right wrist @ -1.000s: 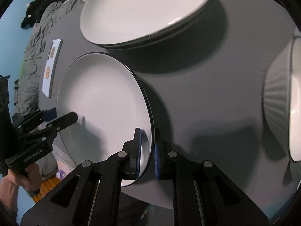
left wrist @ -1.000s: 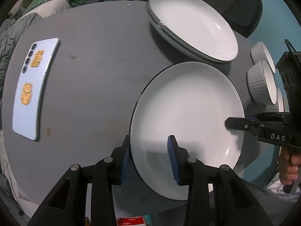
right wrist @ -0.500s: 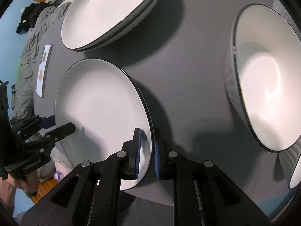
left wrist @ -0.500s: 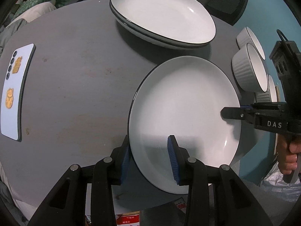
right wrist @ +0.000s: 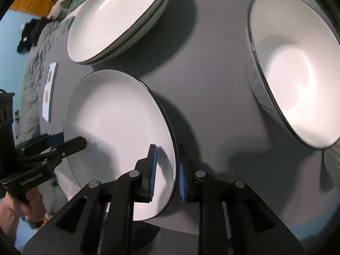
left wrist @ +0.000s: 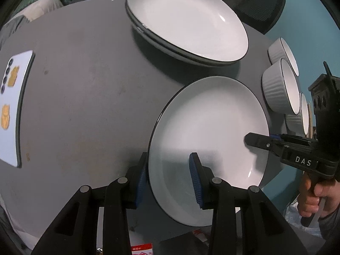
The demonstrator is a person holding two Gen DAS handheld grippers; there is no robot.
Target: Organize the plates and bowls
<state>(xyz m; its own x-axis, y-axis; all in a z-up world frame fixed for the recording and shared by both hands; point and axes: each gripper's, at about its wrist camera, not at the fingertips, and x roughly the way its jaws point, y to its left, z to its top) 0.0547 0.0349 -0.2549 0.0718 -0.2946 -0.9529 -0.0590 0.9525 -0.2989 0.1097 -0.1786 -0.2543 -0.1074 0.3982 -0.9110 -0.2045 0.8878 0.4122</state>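
A white plate with a dark rim (left wrist: 208, 127) is held off the grey round table (left wrist: 85, 85) by its two edges. My left gripper (left wrist: 167, 178) is open, its jaws on either side of the plate's near rim. My right gripper (right wrist: 166, 174) is shut on the plate's (right wrist: 114, 114) opposite rim; it also shows in the left wrist view (left wrist: 255, 140). A stack of two like plates (left wrist: 187, 21) sits further back, also seen in the right wrist view (right wrist: 119, 19).
Several white ribbed bowls (left wrist: 280, 85) stand at the table's right edge; one large bowl (right wrist: 295, 80) fills the right wrist view. A phone (left wrist: 14, 104) lies at the left. A black mesh chair (left wrist: 255, 2) is behind the table.
The held plate has come slightly nearer the plate stack and bowls. Both views shifted over the table; the grips look unchanged.
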